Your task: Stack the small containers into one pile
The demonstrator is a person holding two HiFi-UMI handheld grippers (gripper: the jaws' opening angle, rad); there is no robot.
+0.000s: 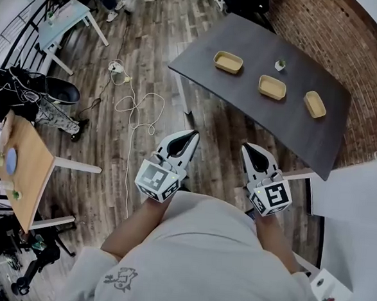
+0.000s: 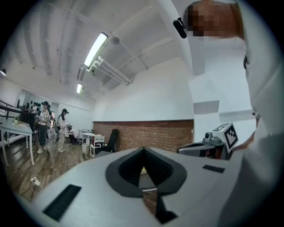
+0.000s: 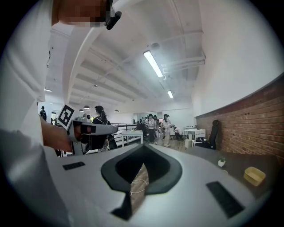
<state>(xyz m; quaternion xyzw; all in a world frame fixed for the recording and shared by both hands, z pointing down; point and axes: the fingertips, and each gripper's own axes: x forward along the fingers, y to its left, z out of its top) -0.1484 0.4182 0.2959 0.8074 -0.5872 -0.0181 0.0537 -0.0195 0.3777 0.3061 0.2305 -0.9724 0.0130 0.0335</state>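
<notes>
Three tan containers (image 1: 271, 87) on dark table (image 1: 293, 125)

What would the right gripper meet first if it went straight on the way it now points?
The way looks free: the right gripper points roughly level, higher than the dark table, towards distant people; depth is unclear.

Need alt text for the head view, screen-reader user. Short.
Seen from above, a person holds the left gripper and right gripper near the torso, jaws shut and empty, over a wood floor. Ahead, a dark table carries three separate small containers, unstacked, and a tiny potted plant.
</notes>
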